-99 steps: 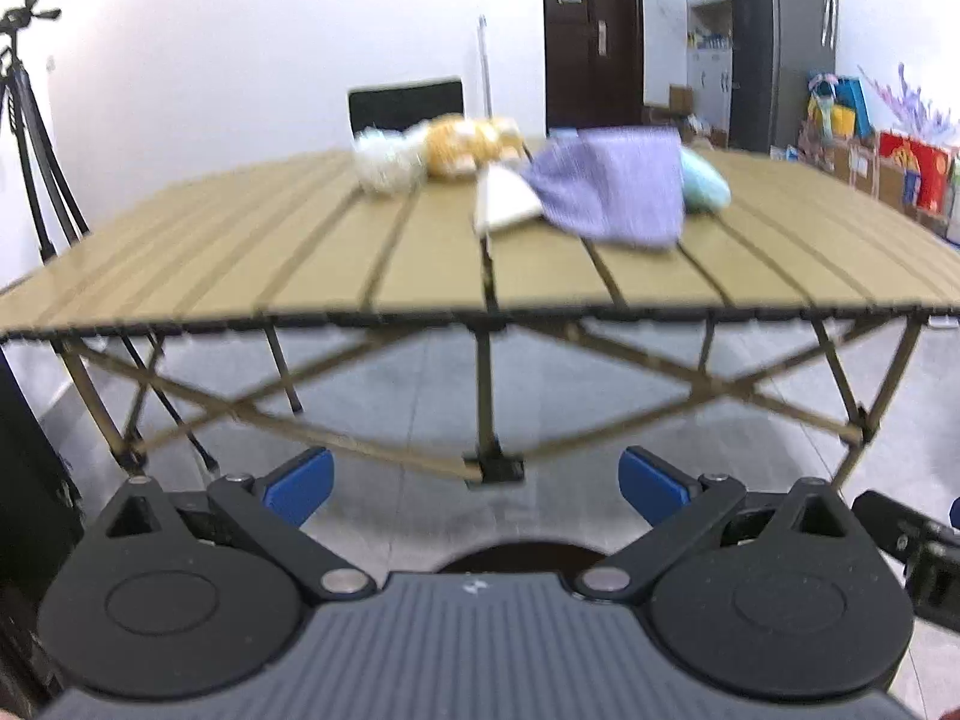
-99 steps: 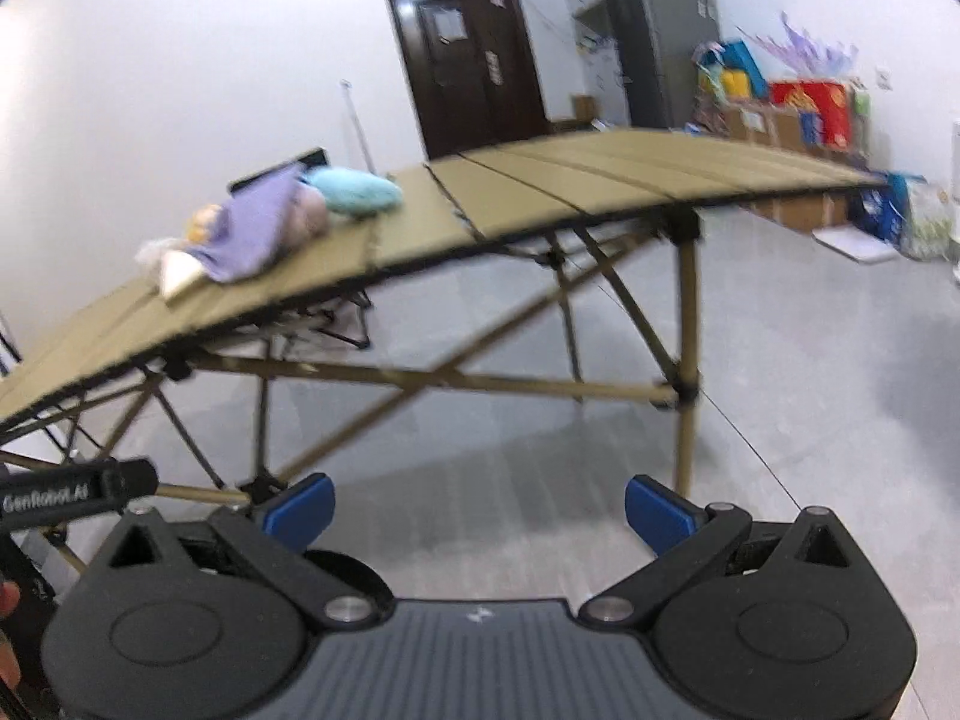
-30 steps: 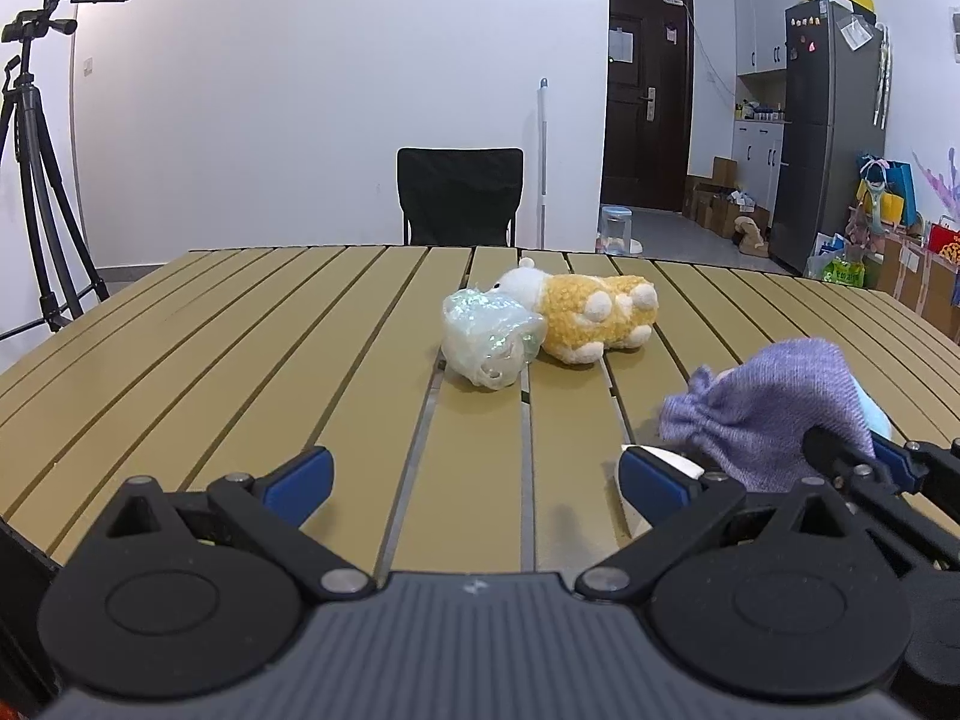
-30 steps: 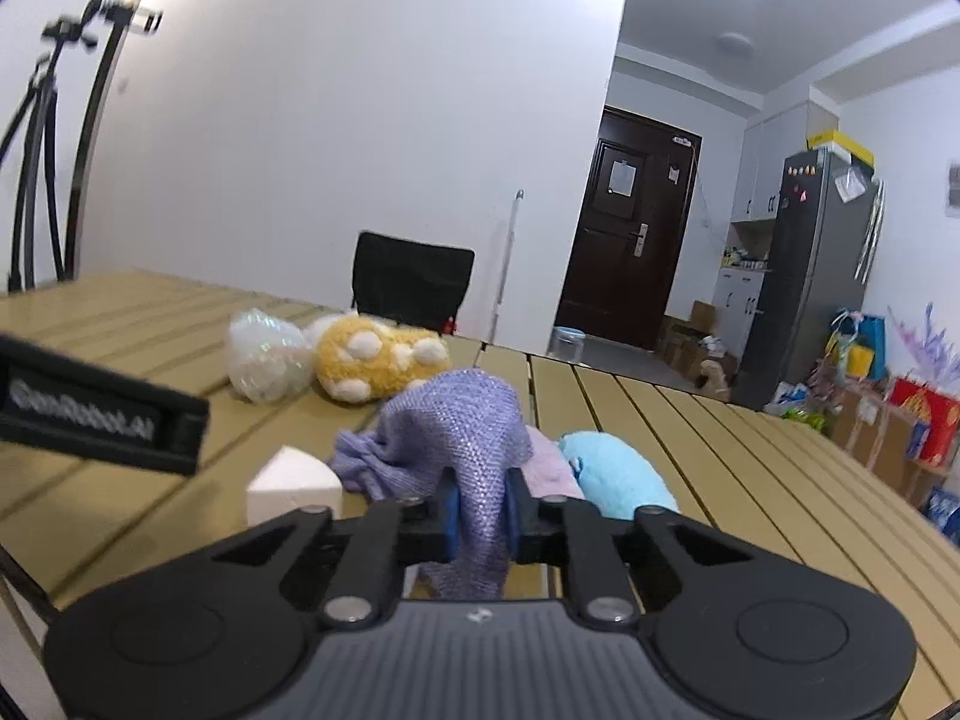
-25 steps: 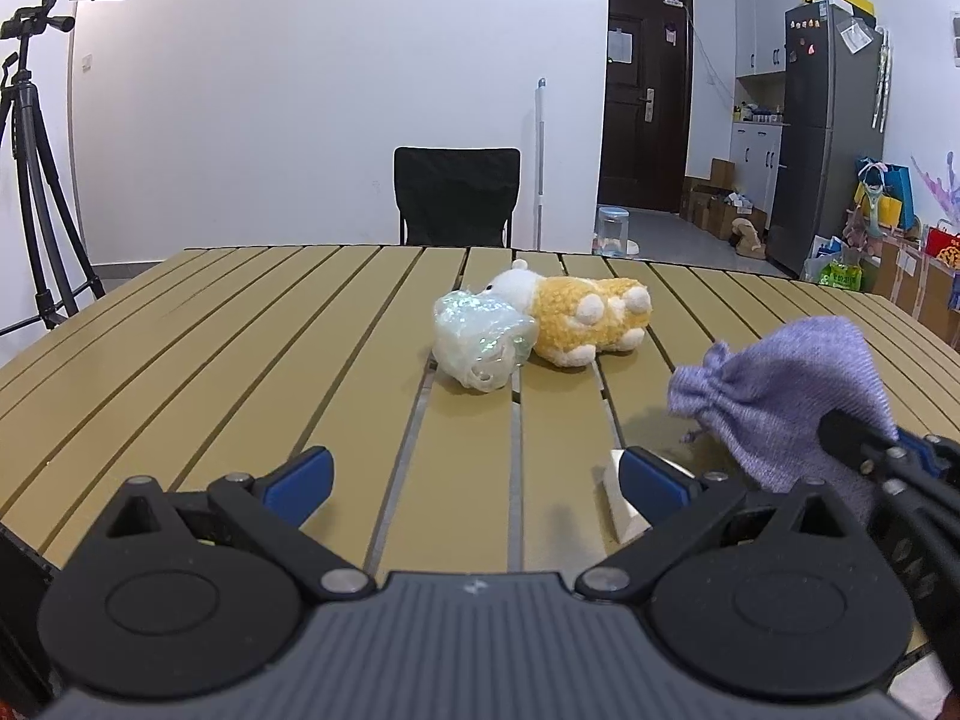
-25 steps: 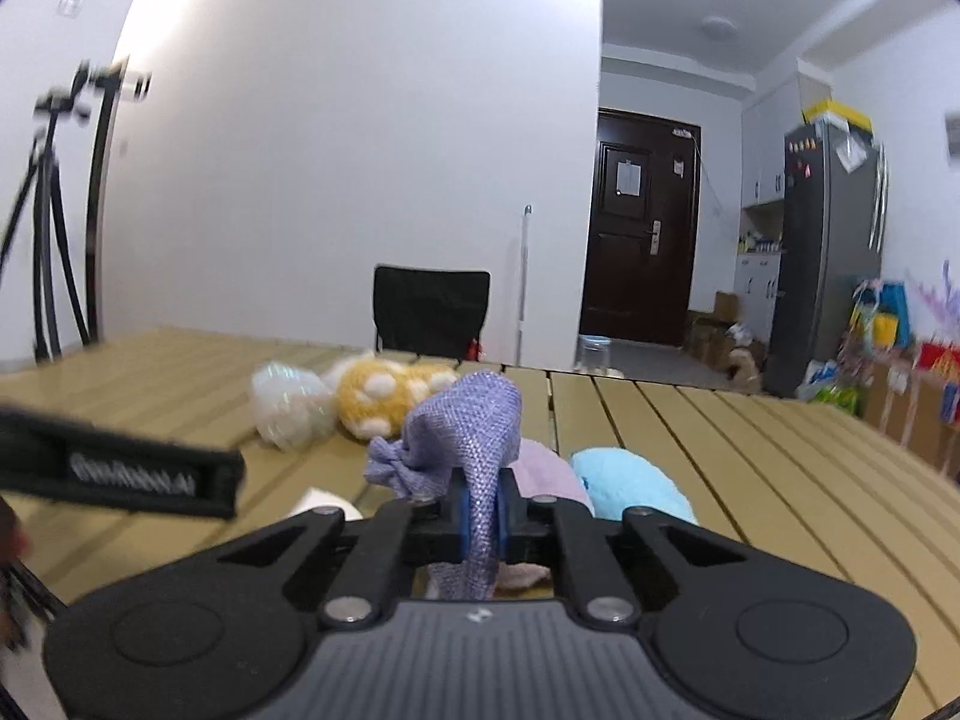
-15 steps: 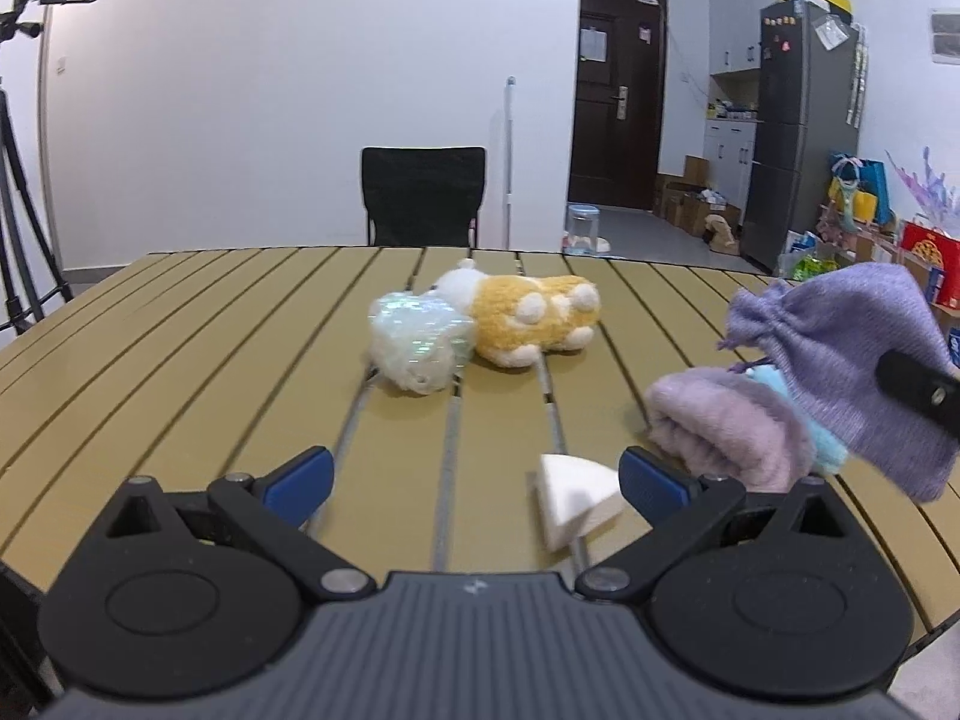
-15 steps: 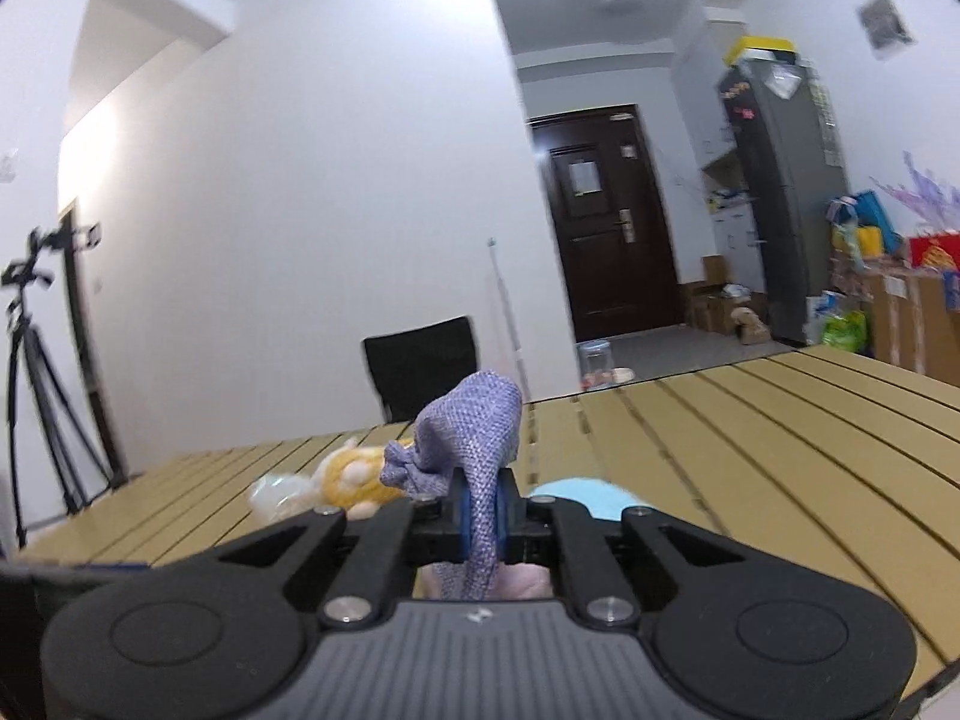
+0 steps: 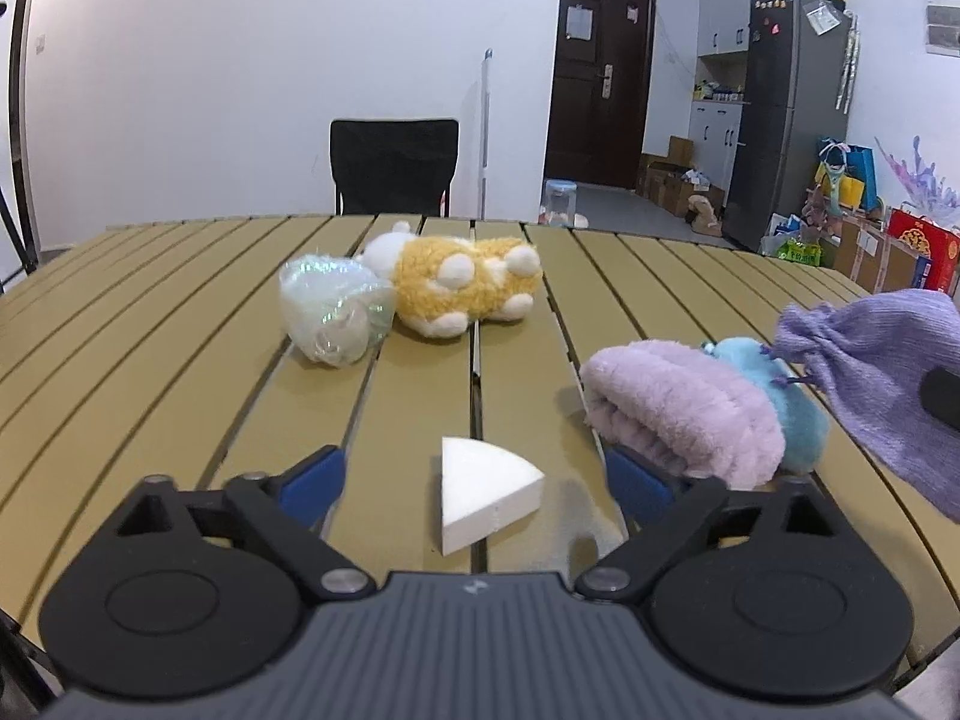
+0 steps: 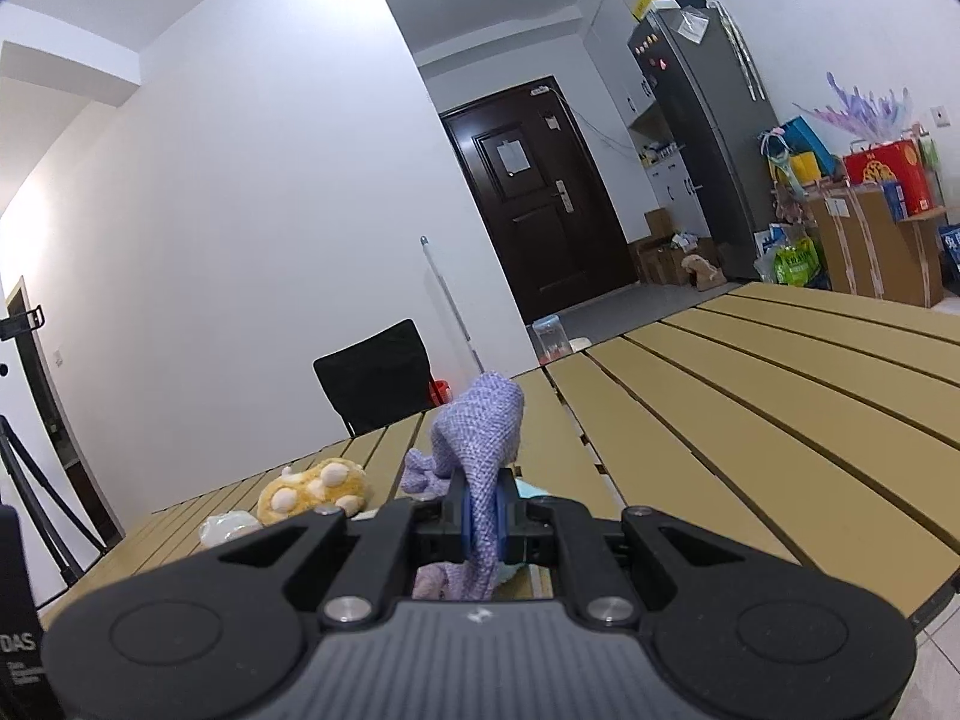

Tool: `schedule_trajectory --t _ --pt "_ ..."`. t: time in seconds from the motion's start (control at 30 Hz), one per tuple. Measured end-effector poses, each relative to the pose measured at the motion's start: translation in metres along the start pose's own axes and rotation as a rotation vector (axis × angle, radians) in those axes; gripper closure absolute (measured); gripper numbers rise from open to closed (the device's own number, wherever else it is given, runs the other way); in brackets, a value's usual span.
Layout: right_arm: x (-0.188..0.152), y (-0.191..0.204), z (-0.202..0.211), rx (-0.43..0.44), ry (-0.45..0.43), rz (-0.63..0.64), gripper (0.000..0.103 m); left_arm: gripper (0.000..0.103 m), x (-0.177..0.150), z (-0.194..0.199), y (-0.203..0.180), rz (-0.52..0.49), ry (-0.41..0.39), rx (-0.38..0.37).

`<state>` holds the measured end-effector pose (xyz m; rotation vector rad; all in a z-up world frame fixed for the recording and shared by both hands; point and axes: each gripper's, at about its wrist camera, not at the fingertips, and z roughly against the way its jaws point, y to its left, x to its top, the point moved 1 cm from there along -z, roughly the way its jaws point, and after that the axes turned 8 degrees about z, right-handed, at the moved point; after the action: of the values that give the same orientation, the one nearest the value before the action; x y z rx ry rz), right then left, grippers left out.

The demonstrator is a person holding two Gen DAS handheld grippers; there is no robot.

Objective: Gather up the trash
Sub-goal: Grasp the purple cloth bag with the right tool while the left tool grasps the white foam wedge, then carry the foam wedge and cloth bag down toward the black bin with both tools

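Bare slats left of white wedge, lilac plush crowding right, crumpled plastic beyond

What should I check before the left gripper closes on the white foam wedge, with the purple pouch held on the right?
1. Right gripper shut on the purple pouch: ok.
2. White foam wedge lies between the left gripper fingers, jaws closing, not yet touching: ok.
3. Wedge clear of the lilac plush: ok.
4. Pouch mouth open to receive trash: cannot tell.
5. Crumpled plastic wrap collected: not ok.
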<state>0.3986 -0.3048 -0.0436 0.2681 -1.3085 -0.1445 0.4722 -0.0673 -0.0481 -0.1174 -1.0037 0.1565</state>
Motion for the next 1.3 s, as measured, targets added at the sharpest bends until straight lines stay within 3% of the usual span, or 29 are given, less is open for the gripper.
schedule_trajectory --t 0.17,0.33,0.8,1.3 --pt "0.000 -0.007 -0.002 -0.001 0.013 -0.016 0.096 0.033 -0.003 -0.010 0.000 0.007 0.025 -0.004" --pt "0.001 -0.007 -0.004 0.005 0.016 -0.019 0.096 0.067 -0.004 -0.011 -0.003 -0.023 0.011 -0.028" --pt "0.002 -0.002 -0.003 0.023 0.004 -0.024 0.096 0.071 -0.003 0.004 -0.004 -0.016 -0.036 -0.070" --pt "0.007 0.008 0.036 0.084 -0.063 0.019 0.096 0.071 -0.002 0.068 0.005 -0.010 -0.134 -0.140"
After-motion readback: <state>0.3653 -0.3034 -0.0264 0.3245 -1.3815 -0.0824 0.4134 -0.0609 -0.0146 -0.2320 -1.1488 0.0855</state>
